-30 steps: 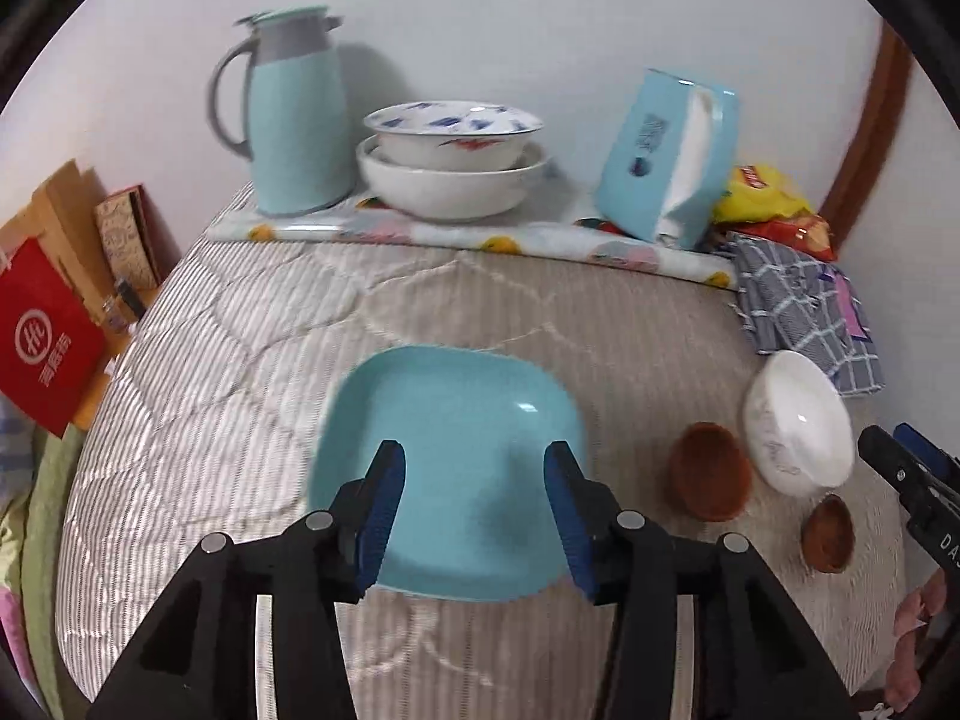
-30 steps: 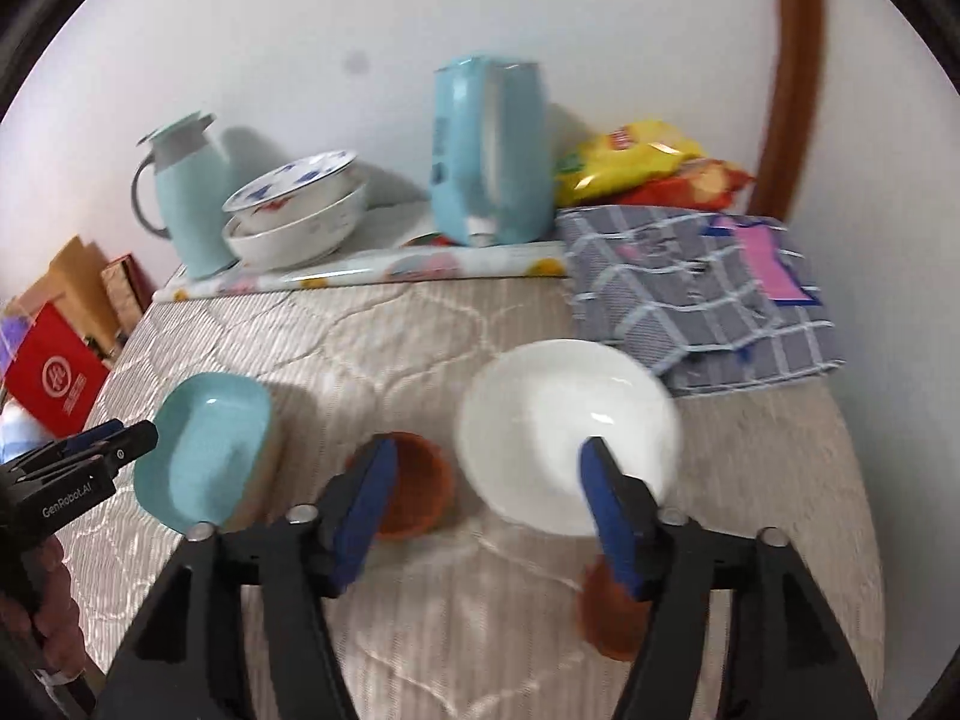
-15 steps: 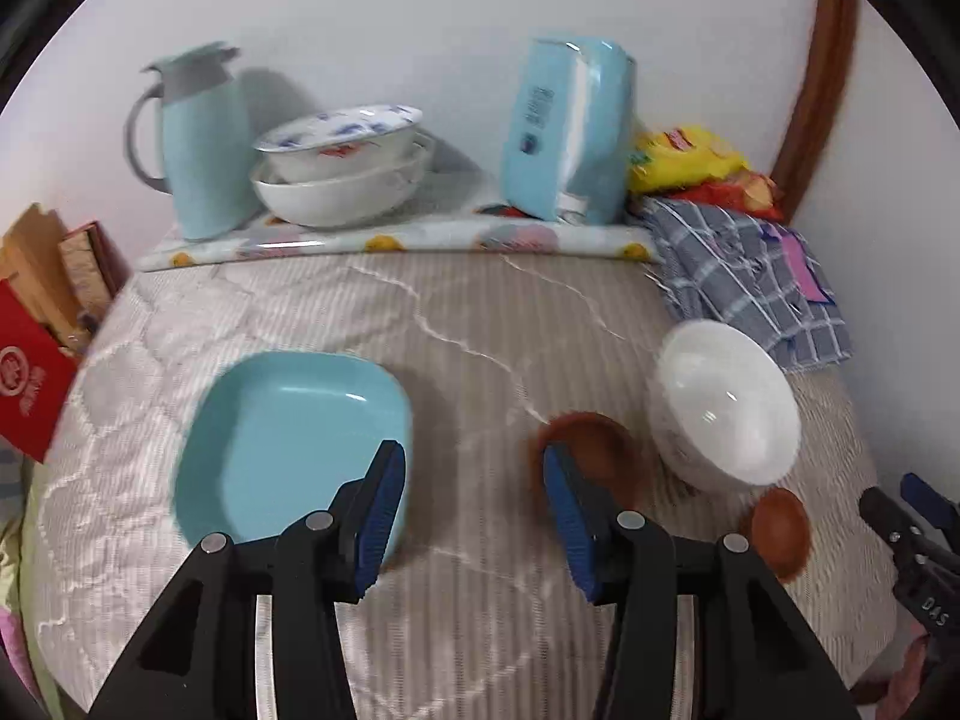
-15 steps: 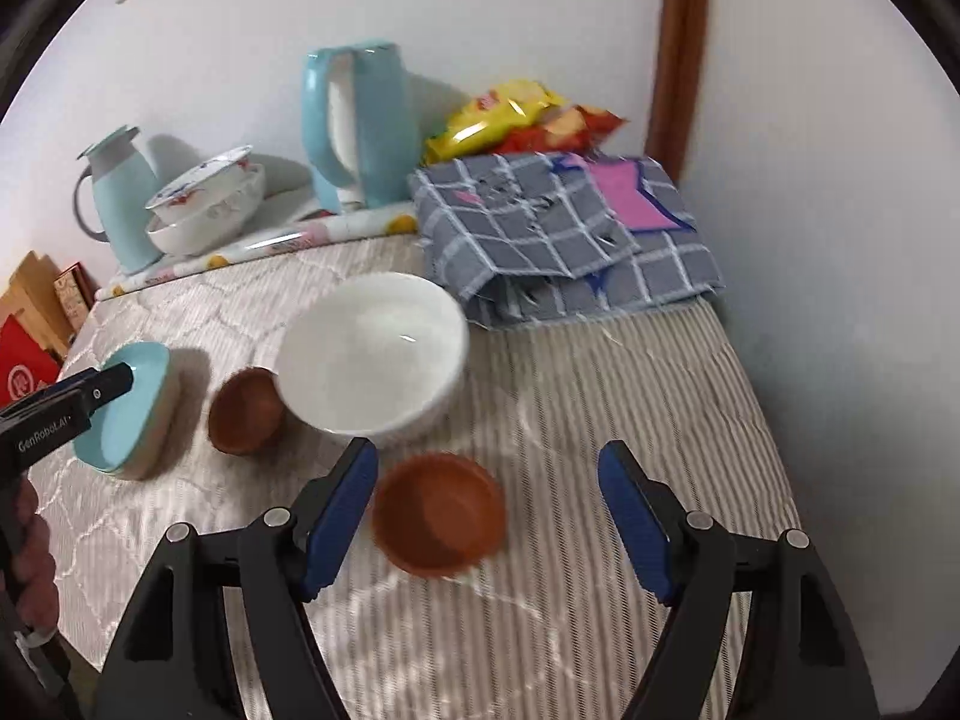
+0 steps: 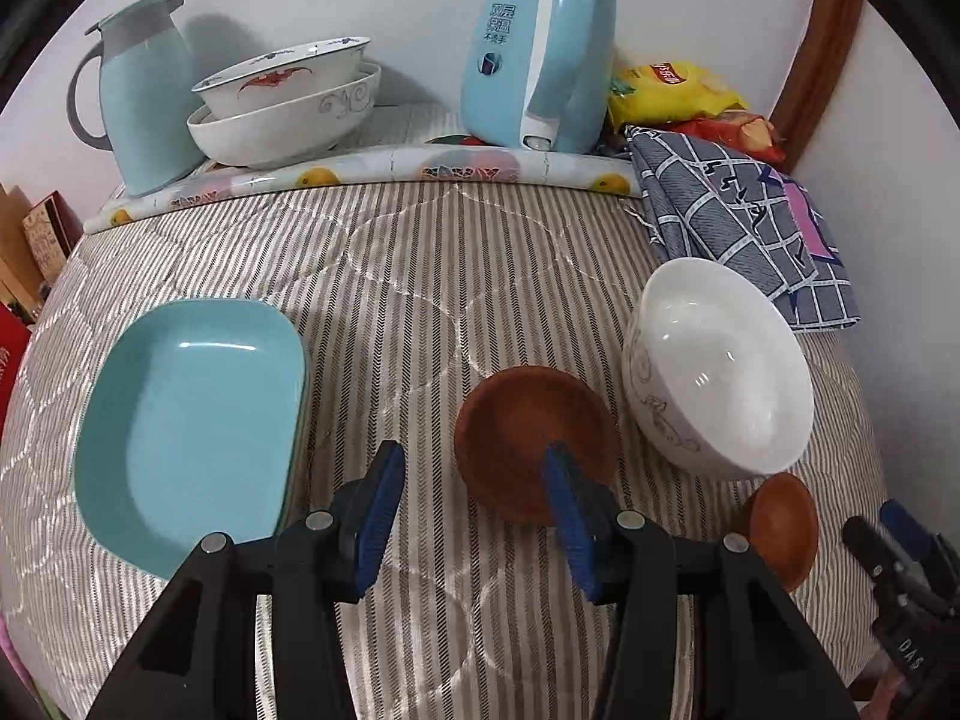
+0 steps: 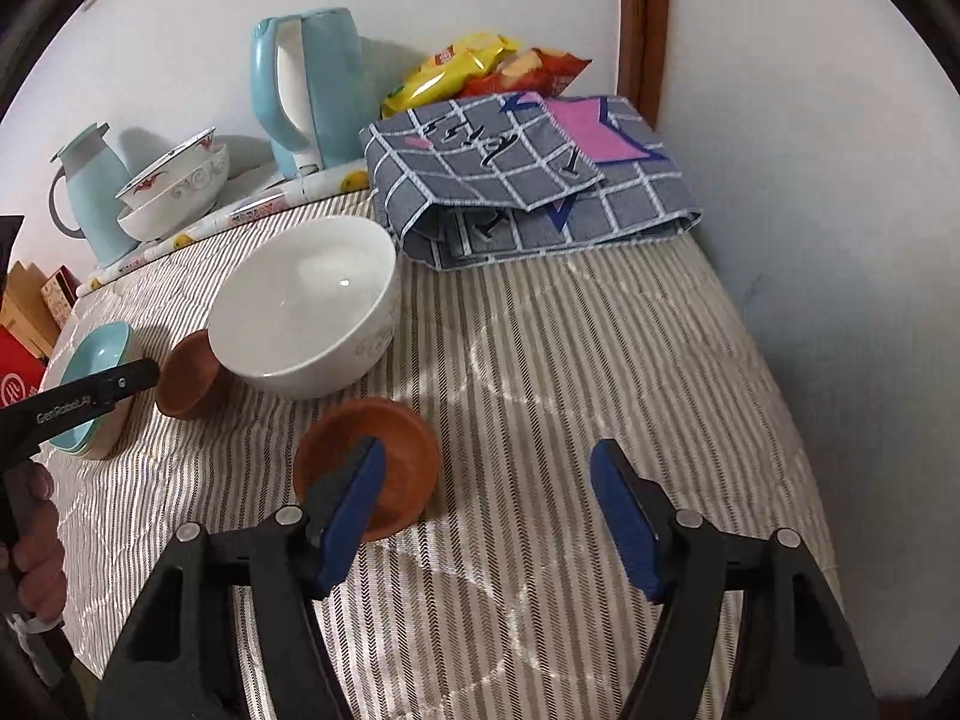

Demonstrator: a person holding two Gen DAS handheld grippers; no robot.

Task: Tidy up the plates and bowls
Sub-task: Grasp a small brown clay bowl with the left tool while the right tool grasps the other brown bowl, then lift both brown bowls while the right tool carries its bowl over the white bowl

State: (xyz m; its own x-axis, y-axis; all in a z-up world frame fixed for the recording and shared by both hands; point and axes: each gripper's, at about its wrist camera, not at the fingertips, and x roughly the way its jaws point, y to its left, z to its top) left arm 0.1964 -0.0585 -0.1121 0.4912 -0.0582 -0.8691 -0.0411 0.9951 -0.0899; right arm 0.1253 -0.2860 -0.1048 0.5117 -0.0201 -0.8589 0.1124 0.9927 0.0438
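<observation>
Sorting looks barely begun; two brown dishes (image 5: 534, 444) (image 5: 783, 531), white bowl (image 5: 717, 369) and teal plates (image 5: 189, 426) sit loose mid-frame; left gripper (image 5: 474, 519) parted, empty; right gripper (image 6: 486, 516) closing on nothing; only the right view shows a hand (image 6: 33, 546), lower left.

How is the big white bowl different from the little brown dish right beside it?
The white bowl is much larger and deeper; the brown dish is small and shallow. The white bowl is glossy, with a grey scroll pattern outside; the brown dish is matte and plain. Both are round, empty, and sit on the striped cloth.
</observation>
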